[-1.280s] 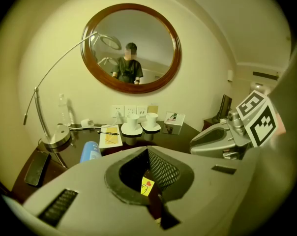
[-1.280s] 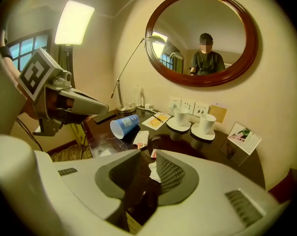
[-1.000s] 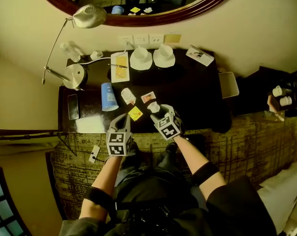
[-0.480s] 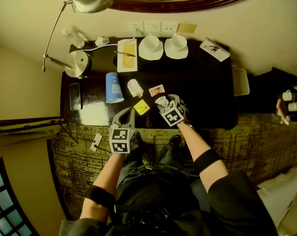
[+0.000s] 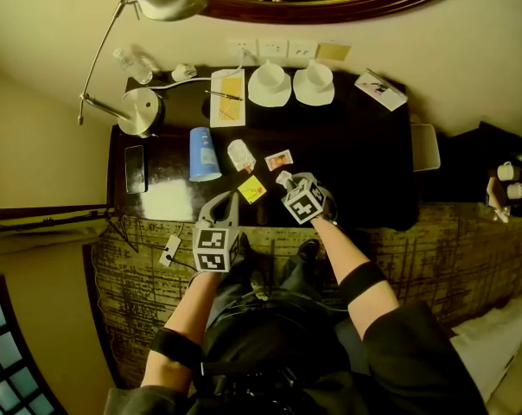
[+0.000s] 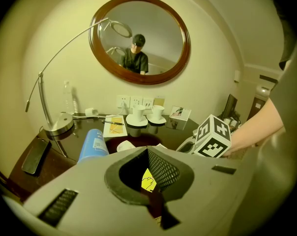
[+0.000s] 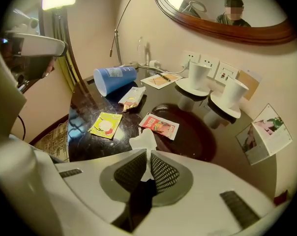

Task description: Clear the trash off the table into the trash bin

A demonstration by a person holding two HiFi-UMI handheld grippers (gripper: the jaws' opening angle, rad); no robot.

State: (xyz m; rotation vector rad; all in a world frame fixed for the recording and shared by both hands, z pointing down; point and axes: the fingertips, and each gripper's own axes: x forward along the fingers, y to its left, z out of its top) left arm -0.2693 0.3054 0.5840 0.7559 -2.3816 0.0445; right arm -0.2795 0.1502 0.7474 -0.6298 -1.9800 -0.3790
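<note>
A white paper scrap (image 7: 144,142) is pinched over the near part of the dark table (image 5: 356,158) by the right gripper (image 7: 148,165), whose jaws have just been closing onto it. This grip is shown plainly only in the right gripper view. A yellow packet (image 5: 251,188) and a red packet (image 5: 278,160) are seen just beyond. The left gripper (image 6: 149,167) is held closed and empty, and the yellow packet is glimpsed past its jaws.

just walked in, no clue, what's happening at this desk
A person holding a two-jaw gripper in each hand is clearing a dark wooden table. The right gripper has just been closing its jaws and now pinches a crumpled white paper scrap. The left gripper is shut and empty. A tipped blue paper cup, a yellow square packet and a red-and-white sachet lie there untouched.
</note>
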